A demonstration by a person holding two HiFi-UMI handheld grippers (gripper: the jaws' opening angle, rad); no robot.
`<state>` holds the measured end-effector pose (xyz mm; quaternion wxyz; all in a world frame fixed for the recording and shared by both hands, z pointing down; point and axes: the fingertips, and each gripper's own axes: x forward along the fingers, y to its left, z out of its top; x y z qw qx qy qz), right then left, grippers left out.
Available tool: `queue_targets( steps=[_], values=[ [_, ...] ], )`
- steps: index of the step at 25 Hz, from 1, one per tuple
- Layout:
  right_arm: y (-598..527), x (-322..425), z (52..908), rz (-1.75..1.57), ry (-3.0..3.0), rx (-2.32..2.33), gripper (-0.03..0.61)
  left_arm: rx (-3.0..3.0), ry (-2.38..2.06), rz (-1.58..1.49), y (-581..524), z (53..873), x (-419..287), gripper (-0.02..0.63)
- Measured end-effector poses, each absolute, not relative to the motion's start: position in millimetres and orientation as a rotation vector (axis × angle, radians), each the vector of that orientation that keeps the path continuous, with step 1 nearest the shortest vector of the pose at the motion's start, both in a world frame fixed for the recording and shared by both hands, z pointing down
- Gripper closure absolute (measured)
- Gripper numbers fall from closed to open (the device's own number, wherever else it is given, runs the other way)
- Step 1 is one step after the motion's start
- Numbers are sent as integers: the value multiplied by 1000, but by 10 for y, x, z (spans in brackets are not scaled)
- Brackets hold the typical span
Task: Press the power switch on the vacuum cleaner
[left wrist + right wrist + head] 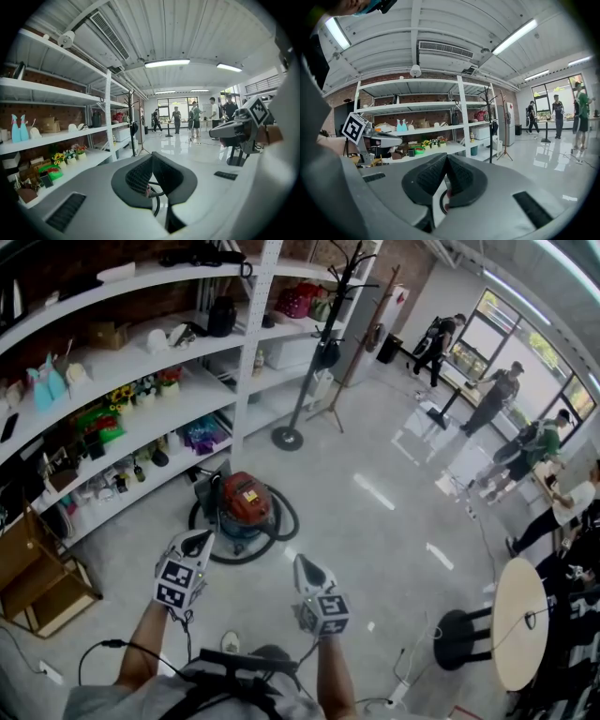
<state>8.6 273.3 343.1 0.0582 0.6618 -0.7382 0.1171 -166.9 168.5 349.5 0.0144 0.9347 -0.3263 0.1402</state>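
The vacuum cleaner (242, 505) sits on the floor near the shelves (141, 418), red top up, with its hose (281, 526) curled around it. The left gripper (195, 545) and right gripper (309, 570) are held side by side, well apart from it. Both have their jaws pressed together with nothing inside, and I think that makes a good tip for poking a switch. The switch is not pressed yet, so someone must reach down.

Vacuum cleaner (245, 495) red-topped, bluish below; left tool (197, 540) and right tool (306, 564) grey, cubes (178, 582) patterned black-and-white
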Motion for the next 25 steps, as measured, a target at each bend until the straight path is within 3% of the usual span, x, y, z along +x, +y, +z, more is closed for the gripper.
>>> queue_targets(
  steps=[25],
  values=[
    [917, 583, 3546, 382, -2321, 1894, 566, 2837, -1163, 415, 64, 3515, -1241, 607]
  ],
)
